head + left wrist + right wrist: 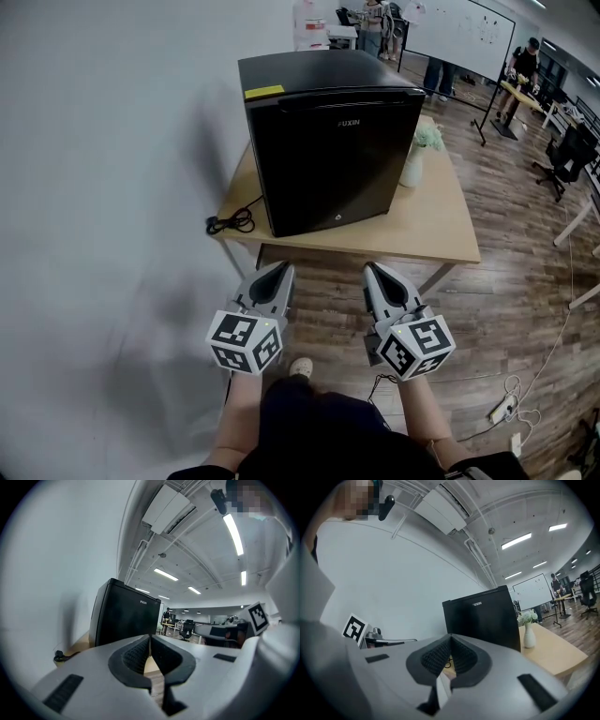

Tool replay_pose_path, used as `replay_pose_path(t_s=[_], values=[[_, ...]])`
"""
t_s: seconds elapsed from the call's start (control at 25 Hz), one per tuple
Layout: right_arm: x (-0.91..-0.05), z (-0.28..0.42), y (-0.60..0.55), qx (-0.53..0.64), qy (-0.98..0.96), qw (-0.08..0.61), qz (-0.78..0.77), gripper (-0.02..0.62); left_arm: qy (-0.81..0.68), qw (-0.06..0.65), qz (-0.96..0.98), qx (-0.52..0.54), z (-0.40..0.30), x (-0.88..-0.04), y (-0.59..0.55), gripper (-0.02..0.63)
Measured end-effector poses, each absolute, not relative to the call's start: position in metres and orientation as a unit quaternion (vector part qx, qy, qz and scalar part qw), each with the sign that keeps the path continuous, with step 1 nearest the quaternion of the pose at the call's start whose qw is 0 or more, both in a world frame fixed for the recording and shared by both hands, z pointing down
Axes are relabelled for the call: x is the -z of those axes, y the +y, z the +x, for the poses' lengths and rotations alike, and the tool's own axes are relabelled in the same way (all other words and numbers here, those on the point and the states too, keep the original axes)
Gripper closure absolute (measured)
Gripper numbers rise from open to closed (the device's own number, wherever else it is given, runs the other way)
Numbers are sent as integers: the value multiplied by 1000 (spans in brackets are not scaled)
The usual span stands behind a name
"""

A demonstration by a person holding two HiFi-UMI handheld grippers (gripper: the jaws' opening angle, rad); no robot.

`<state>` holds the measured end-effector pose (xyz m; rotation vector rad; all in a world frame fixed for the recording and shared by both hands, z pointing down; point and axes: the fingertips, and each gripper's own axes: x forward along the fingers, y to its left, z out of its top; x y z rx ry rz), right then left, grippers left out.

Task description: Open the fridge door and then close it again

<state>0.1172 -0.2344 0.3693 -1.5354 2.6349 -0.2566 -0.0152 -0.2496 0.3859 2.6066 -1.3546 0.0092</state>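
Jaws together and empty on both grippers. In the head view, the left gripper (279,270) and right gripper (373,270) sit low centre, well short of the fridge (328,155), which stands shut on the worktop (436,234) at upper centre. The left gripper view shows its pads meeting, with the fridge beyond. The right gripper view shows the same. Opening looks not yet begun; the next move calls for reaching the door's edge.

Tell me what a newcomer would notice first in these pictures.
A black mini fridge, door shut, stands on a wooden table, with a white vase of flowers at its right. Nearest the camera, the left gripper and right gripper hang side by side short of the table, both shut and empty.
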Motion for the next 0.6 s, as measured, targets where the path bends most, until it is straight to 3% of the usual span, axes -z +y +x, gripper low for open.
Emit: replay_pose_path(t_s=[0.6], values=[[-380, 113, -230, 91, 865, 28, -493, 606, -458, 110, 882, -8, -13, -395, -245, 594]])
